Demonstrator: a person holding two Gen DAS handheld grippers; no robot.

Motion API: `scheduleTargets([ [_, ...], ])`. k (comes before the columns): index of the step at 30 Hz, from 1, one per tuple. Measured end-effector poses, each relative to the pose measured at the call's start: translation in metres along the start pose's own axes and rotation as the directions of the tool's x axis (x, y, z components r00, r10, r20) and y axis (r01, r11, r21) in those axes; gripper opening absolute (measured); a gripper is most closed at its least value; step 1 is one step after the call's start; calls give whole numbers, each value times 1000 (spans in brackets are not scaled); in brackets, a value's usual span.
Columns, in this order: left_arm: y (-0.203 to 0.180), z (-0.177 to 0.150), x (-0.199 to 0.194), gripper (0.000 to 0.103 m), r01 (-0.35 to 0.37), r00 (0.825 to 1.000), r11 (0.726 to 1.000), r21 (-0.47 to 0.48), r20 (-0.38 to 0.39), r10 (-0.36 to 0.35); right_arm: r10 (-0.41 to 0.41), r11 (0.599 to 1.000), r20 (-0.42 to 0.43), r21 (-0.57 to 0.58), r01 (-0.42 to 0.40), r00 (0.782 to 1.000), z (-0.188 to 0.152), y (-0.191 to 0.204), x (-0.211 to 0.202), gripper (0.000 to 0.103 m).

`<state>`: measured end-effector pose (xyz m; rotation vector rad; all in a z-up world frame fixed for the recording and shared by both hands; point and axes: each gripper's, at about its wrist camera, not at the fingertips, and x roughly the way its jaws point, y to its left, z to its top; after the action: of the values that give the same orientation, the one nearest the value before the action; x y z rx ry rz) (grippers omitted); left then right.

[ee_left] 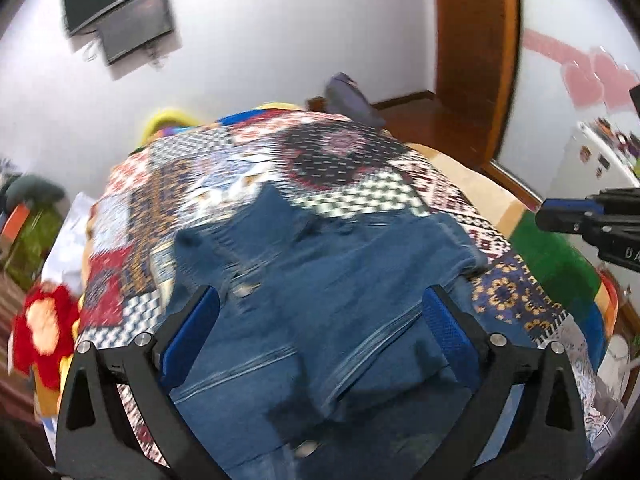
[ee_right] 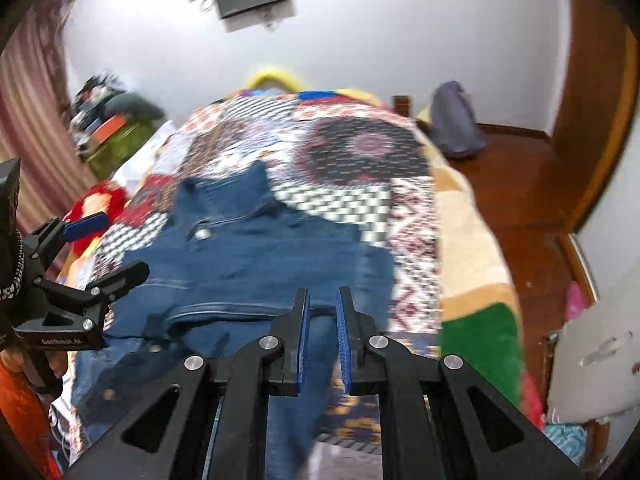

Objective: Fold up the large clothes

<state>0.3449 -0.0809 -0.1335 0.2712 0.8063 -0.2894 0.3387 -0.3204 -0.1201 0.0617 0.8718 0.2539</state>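
A pair of blue jeans (ee_left: 320, 280) lies spread on a patterned patchwork blanket (ee_left: 248, 160) on a bed. My left gripper (ee_left: 320, 300) hovers just above the jeans, open wide and empty. It also shows at the left of the right wrist view (ee_right: 108, 244). The jeans fill the middle of the right wrist view (ee_right: 256, 256). My right gripper (ee_right: 323, 300) is over their near right part, its jaws close together with a narrow gap; I cannot tell whether cloth is pinched. Its tip shows at the right edge of the left wrist view (ee_left: 560, 216).
A red and orange flower plush (ee_left: 44, 332) lies at the bed's left edge. A grey-blue bag (ee_right: 456, 124) sits on the wooden floor past the far right corner. A wooden door frame (ee_left: 476, 60) stands at the right. A screen (ee_left: 124, 12) hangs on the white wall.
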Motion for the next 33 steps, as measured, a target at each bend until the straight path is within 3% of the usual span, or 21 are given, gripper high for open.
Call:
scheduleTargets([
  [6, -45, 16, 65, 102, 130, 982, 987, 91, -147, -116, -27, 993, -45, 116, 33, 999, -16, -54, 13, 9],
  [11, -77, 9, 114, 102, 164, 959, 965, 205, -263, -107, -12, 984, -93, 178, 28, 996, -33, -73, 34, 9],
  [14, -86, 1, 131, 101, 144, 961, 956, 255, -266, -74, 9, 979, -115, 201, 14, 993, -39, -77, 46, 9],
  [17, -89, 0, 129, 80, 175, 967, 951, 257, -226, -117, 27, 978, -134, 207, 2, 991, -42, -76, 60, 9],
  [19, -90, 3, 125, 54, 212, 963, 950, 231, -217, -163, 27, 979, -146, 206, 4, 989, -44, -74, 66, 9],
  [20, -90, 6, 123, 46, 208, 965, 951, 227, -206, -162, 29, 979, -150, 205, 3, 988, -44, -73, 68, 9],
  [22, -86, 11, 122, 17, 220, 962, 955, 198, -208, -178, 36, 978, -158, 207, -3, 987, -44, -71, 72, 9],
  [25, -69, 18, 119, 9, 256, 951, 960, 113, -209, -228, 49, 977, -159, 212, -15, 986, -44, -68, 72, 9],
  [28, -43, 28, 96, 8, 269, 954, 963, 29, -143, -262, 47, 982, -158, 190, -16, 986, -41, -60, 70, 9],
  [33, 12, 34, 38, 8, 203, 979, 978, -42, 2, -203, 10, 994, -166, 105, 8, 986, -29, -43, 70, 9],
])
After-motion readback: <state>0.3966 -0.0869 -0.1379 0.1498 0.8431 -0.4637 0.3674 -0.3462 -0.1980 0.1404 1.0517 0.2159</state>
